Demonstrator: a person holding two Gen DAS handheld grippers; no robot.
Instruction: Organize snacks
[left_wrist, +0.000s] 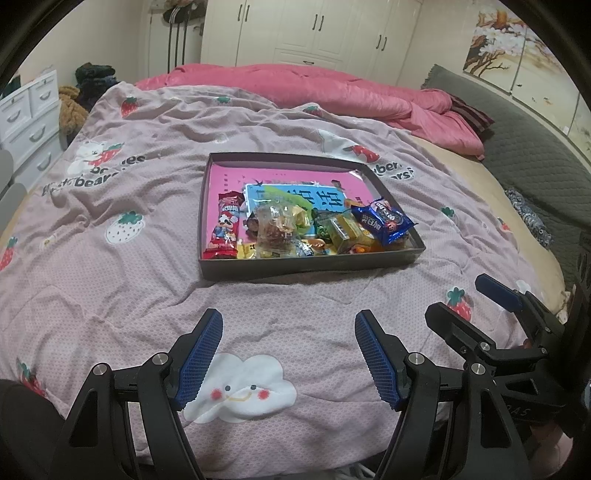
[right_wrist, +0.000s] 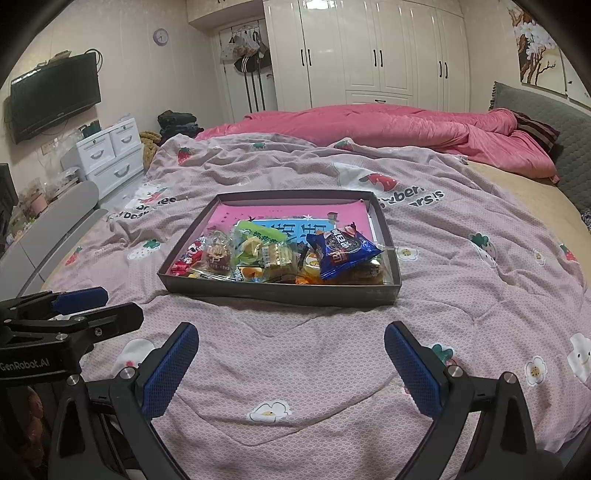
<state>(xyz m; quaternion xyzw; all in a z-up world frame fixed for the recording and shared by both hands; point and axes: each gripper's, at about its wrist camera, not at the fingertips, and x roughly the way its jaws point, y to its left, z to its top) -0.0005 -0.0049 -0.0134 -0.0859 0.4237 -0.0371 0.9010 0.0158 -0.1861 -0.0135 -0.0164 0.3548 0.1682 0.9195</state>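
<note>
Snacks heaped in the near half of a dark tray on the quilt, none seen outside it. Left tongs and right tongs spread wide, holding nothing, short of the tray. Fits gathered or awaiting sorting alike; either way, best gripped by wrapper edges, one pack at a time.

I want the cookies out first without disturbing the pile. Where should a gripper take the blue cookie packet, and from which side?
Judging by its pose, grip the blue cookie packet across its raised near end. It lies tilted on top of the other snacks at the tray's right side, so the open right gripper could probably come from above and the near side.
</note>
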